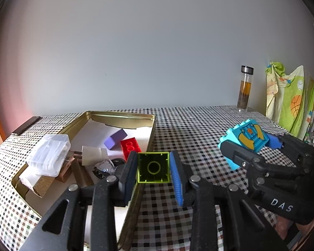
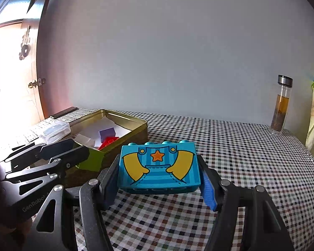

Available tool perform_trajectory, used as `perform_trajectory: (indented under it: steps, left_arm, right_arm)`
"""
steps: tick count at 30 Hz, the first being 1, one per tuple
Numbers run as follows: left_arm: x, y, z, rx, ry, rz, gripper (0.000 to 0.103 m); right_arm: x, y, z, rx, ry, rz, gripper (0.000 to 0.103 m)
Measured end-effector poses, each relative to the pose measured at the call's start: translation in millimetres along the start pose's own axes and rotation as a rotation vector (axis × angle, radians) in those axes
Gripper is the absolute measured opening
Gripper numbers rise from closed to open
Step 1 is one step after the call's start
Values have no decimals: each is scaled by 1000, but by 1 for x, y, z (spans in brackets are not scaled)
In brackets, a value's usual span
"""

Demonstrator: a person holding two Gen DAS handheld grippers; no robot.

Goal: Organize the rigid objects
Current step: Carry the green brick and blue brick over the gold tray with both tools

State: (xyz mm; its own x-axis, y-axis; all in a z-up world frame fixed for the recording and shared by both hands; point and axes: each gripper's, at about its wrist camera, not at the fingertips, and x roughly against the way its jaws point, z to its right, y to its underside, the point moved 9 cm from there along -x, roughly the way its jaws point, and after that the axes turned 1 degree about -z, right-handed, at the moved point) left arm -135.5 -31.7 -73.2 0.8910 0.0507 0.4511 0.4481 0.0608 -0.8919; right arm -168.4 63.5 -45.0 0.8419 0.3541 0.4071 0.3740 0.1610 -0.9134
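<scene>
Holding stock: left tool point(image 1: 153, 168) pinches a translucent green square brick point(image 1: 153, 167) over the gold metal tin's rim point(image 1: 123, 114); right tool point(image 2: 159, 177) clamps a blue overalls-print brick point(image 2: 158, 166) above the checked tabletop point(image 2: 240, 146). Red and purple blocks already binned; these two remain.

The green block point(image 1: 153, 167) is translucent lime and square, its hollow underside with a round socket facing the left wrist camera; it is held off the surface at the tin's point(image 1: 123, 114) near right rim. The blue block point(image 2: 159, 167) is wide and turquoise, studs on top, printed with striped overalls, an orange star and yellow sleeves; it is held above the surface, right of the tin. In the open gold tin lie a red brick point(image 1: 129, 147), studs up, and a purple block point(image 1: 115, 139) just behind it.
</scene>
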Motion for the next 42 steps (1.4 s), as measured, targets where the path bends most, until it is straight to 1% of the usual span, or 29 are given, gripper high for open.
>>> perform_trajectory:
  steps: [7, 10, 19, 24, 31, 42]
  left_arm:
    - [12, -2, -2, -4, -6, 45, 30]
    - [18, -2, -4, -13, -29, 70, 30]
    - [24, -4, -14, 9, -37, 85, 30]
    - [28, -5, -25, 26, -61, 101, 30]
    - [33, -2, -48, 59, -89, 98, 30]
    - [38, 0, -66, 83, -111, 106, 30]
  right_arm:
    - [1, -1, 0, -3, 4, 11, 68]
    - [2, -1, 0, -6, 4, 19, 68]
    - [9, -1, -11, 4, -20, 43, 68]
    - [9, -3, -19, 4, -38, 47, 68]
    - [4, -4, -35, 22, -73, 37, 68]
    - [-1, -5, -58, 50, -102, 28, 68]
